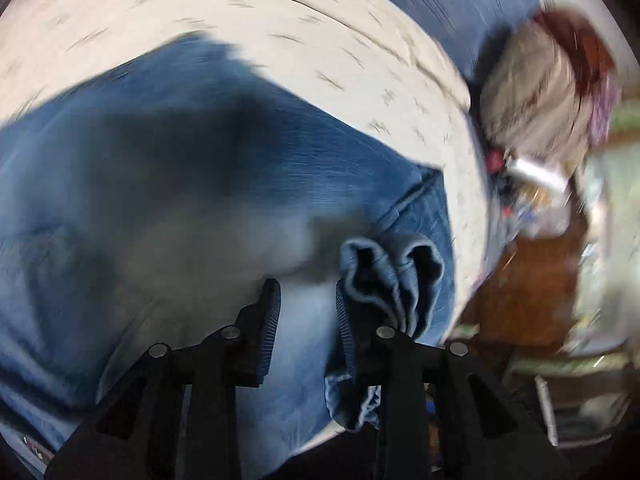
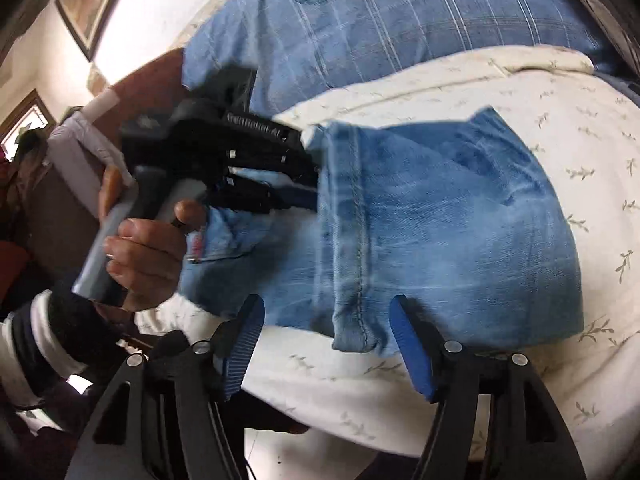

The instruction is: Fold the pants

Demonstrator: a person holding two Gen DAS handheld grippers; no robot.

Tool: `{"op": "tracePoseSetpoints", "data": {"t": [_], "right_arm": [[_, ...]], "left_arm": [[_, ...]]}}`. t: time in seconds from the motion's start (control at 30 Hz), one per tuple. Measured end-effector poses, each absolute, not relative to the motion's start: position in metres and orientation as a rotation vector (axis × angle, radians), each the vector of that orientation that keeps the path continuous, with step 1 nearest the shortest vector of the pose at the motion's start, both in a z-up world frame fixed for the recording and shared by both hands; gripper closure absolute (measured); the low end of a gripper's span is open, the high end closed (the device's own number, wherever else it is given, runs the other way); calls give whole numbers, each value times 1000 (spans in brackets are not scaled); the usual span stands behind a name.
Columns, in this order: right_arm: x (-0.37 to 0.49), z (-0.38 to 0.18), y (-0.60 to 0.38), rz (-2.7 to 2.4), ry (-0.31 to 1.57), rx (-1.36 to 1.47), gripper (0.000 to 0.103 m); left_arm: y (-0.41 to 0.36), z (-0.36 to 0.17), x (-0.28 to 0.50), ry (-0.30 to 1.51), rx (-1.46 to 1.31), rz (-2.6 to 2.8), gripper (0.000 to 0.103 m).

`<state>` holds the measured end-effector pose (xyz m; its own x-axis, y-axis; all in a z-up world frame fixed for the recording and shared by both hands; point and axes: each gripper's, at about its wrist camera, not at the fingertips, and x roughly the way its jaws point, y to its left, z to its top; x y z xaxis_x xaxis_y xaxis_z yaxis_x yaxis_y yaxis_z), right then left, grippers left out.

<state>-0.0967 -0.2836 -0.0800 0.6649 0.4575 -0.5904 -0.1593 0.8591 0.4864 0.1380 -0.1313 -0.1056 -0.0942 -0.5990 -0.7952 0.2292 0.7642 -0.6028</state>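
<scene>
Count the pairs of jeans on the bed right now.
1. The blue jeans lie folded on the cream floral bedspread, below the plaid pillow. The jeans may cover other garments.

The folded pants (image 2: 440, 220) lie on the bedspread (image 2: 540, 360) — a pillow (image 2: 400, 20) behind them, the left gripper (image 2: 308, 172) at their left edge.

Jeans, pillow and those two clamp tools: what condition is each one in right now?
Jeans: folded over, lying on the bedspread.
Hem: bunched beside the left gripper's right finger, not pinched.
Left gripper: open, nothing between its pads.
Right gripper: open wide, straddling the folded edge, not pressing it.
Pillow: lying behind the jeans.
Bedspread: spread out, slightly rumpled.
</scene>
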Motion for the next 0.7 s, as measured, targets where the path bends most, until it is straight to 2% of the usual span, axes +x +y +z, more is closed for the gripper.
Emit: {"op": "tracePoseSetpoints", "data": {"t": [0.07, 0.1, 0.17, 0.2, 0.27, 0.33, 0.4, 0.47, 0.5, 0.53, 0.57, 0.6, 0.63, 0.7], "right_arm": [[-103, -65, -309, 350, 691, 477, 30], [-105, -60, -324, 326, 660, 510, 25], [-101, -54, -363, 246, 608, 594, 22], [-93, -55, -384, 210, 598, 635, 22], [-76, -60, -407, 159, 620, 665, 22], [-53, -69, -422, 134, 664, 684, 24], [-34, -79, -427, 141, 698, 701, 26], [-9, -89, -427, 149, 734, 697, 29], [1, -94, -424, 153, 753, 687, 38], [14, -99, -420, 159, 785, 669, 48], [27, -100, -414, 167, 827, 641, 85], [30, -97, -409, 164, 838, 614, 90], [26, -87, -405, 178, 803, 572, 90], [15, -67, -396, 184, 720, 497, 92]], "left_arm": [[-116, -102, 138, 1509, -405, -710, 75], [-112, -98, 136, 1497, -437, -715, 69], [-111, -89, 131, 1470, -486, -734, 55], [-113, -85, 128, 1461, -512, -749, 47], [-119, -76, 121, 1449, -577, -802, 43], [-129, -72, 115, 1438, -602, -836, 27], [-142, -74, 118, 1436, -520, -777, 22], [-156, -89, 122, 1477, -468, -699, 22], [-161, -97, 126, 1506, -495, -696, 24], [-170, -102, 130, 1530, -522, -700, 35], [-177, -101, 132, 1525, -514, -702, 48], [-185, -95, 135, 1511, -478, -709, 76], [-186, -88, 134, 1491, -437, -722, 84], [-185, -71, 132, 1408, -393, -733, 85]]}}
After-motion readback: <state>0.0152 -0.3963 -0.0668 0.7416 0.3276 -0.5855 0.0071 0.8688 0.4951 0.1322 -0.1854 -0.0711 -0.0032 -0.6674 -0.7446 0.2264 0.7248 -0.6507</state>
